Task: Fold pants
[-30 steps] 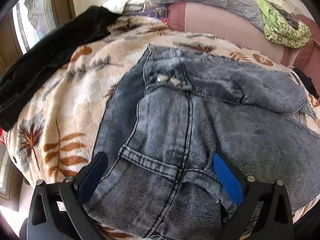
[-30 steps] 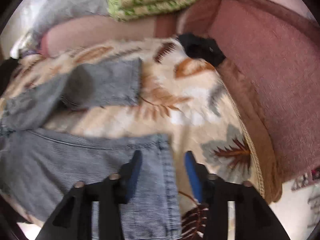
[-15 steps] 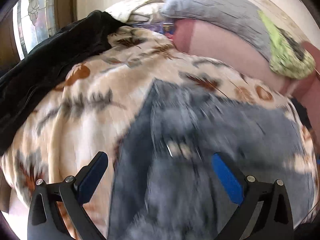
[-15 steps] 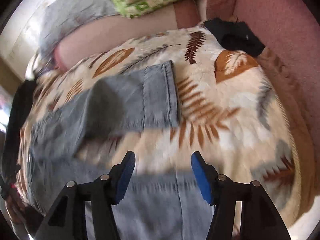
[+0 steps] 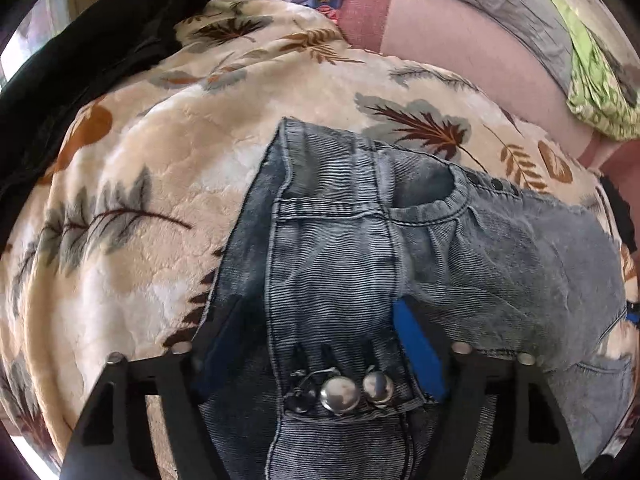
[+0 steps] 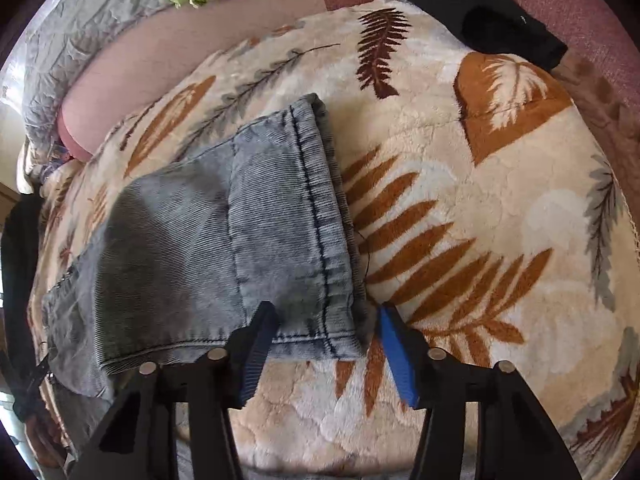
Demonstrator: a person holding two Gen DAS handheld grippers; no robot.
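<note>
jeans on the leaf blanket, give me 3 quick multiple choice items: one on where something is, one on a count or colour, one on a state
1. In the right wrist view, where does the black cloth lie?
A. under the jeans
B. at the blanket's far edge
C. between the fingers

2. How many silver buttons show at the waistband?
A. two
B. four
C. none

3. How does the left gripper stand?
A. shut on a pillow
B. out of view
C. open, astride the jeans waistband

Answers: 1 B, it lies on the blanket by the sofa back. 2 A, two round studs sit side by side. 3 C, denim lies between spread blue pads.
</note>
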